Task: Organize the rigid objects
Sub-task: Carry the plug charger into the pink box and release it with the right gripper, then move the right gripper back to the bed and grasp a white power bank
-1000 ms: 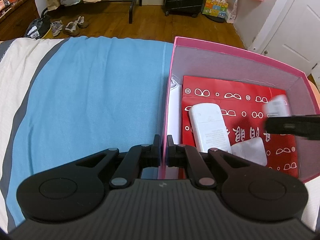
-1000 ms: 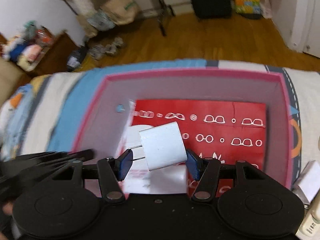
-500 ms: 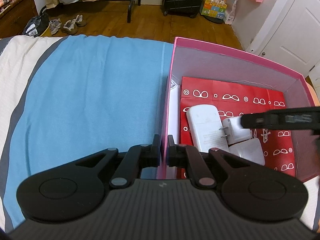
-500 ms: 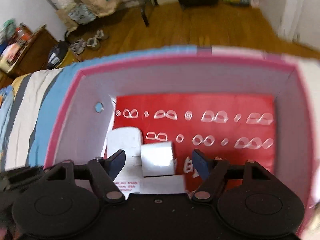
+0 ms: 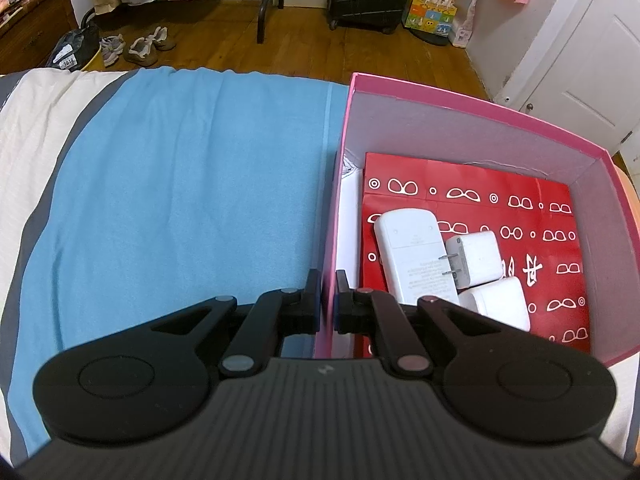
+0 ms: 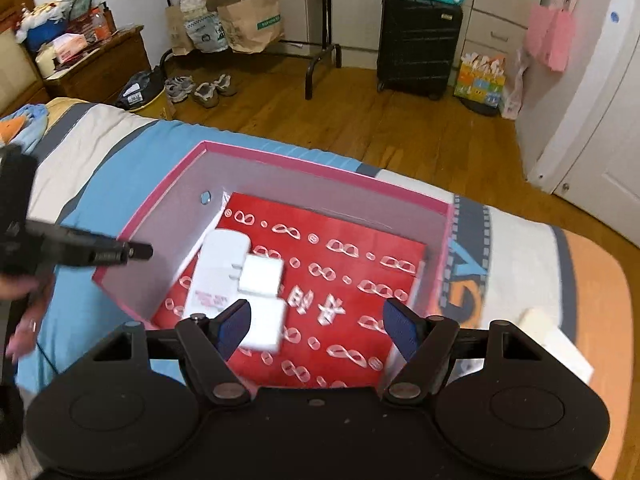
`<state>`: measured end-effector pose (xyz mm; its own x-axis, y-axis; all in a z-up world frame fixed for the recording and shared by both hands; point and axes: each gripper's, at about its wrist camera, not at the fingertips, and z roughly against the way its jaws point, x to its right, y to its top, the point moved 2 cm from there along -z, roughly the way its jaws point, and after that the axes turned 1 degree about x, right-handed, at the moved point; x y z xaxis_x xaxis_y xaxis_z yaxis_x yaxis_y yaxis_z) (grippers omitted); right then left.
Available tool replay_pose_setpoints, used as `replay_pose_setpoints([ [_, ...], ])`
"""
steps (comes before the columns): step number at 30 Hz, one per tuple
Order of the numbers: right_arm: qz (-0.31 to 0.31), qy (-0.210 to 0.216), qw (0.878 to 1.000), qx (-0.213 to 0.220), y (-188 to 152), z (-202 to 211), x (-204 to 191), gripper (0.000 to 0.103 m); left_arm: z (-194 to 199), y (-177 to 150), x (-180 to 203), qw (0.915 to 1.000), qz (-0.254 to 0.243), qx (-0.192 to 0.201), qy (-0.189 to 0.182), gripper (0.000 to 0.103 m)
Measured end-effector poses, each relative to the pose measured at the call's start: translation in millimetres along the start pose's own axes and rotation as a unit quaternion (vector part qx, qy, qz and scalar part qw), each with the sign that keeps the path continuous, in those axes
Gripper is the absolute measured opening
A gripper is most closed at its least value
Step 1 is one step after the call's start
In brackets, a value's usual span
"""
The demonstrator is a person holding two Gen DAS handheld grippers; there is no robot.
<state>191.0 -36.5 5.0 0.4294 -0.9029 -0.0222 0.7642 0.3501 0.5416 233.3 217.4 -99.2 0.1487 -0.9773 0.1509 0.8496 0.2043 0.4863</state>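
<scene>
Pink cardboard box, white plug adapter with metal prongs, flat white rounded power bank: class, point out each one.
Pink cardboard box point(image 5: 472, 100): left wrist view, far rim.
White plug adapter with metal prongs point(image 5: 478, 256): left wrist view, top face.
Flat white rounded power bank point(image 6: 218, 270): right wrist view, flat face.

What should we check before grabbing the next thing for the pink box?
1. Plug charger lies in the pink box: ok.
2. Right gripper empty, jaws just opened, nothing between them: ok.
3. Left gripper clamped on the box's near wall, steadying it: ok.
4. Bare red paper left in the box for more: ok.
5. White item on the bed beside the box, easy to grip: cannot tell.
</scene>
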Motion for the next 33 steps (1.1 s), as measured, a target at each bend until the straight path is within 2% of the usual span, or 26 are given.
replay_pose_setpoints([
  [8,0.03,-0.022,0.999,0.011,-38.4,49.5,28.8,0.077,0.5,0.1,1.5,0.9999,-0.005,0.0,0.01,0.005],
  [11,0.039,-0.021,0.999,0.029,-49.6,66.1,39.1,0.078,0.4,0.0,1.9,0.9999,-0.005,0.0,0.013,0.005],
  [12,0.043,-0.021,0.998,0.041,-53.9,71.0,43.3,0.079,0.5,0.0,1.7,0.9999,-0.002,-0.001,0.014,0.006],
  [14,0.052,-0.035,0.995,0.078,-63.2,78.1,55.2,0.093,0.7,-0.1,2.9,0.9999,-0.002,-0.002,0.015,0.006],
  [17,0.058,-0.062,0.984,0.154,-76.9,80.9,76.2,0.094,1.0,0.3,3.2,0.9999,-0.003,-0.002,0.016,0.006],
  [19,0.054,-0.059,0.982,0.173,-84.0,76.2,93.6,0.094,1.1,0.3,3.3,0.9999,-0.003,-0.002,0.016,0.006],
  [24,0.016,-0.04,0.992,0.12,-97.7,38.6,141.7,0.094,1.3,0.6,3.5,0.9998,-0.003,-0.003,0.017,0.006],
  [28,-0.104,-0.026,0.993,0.05,-113.1,-1.4,185.0,0.093,1.6,0.8,3.6,0.9998,-0.005,-0.002,0.02,0.006],
  [30,-0.134,-0.019,0.99,0.031,-120.7,-18.5,197.4,0.092,1.1,1.4,3.7,0.9998,-0.004,-0.002,0.021,0.006],
  [33,-0.107,-0.066,0.992,0.013,-130.3,-45.3,192.7,0.088,0.7,1.7,3.2,0.9998,-0.001,-0.006,0.02,0.007],
])
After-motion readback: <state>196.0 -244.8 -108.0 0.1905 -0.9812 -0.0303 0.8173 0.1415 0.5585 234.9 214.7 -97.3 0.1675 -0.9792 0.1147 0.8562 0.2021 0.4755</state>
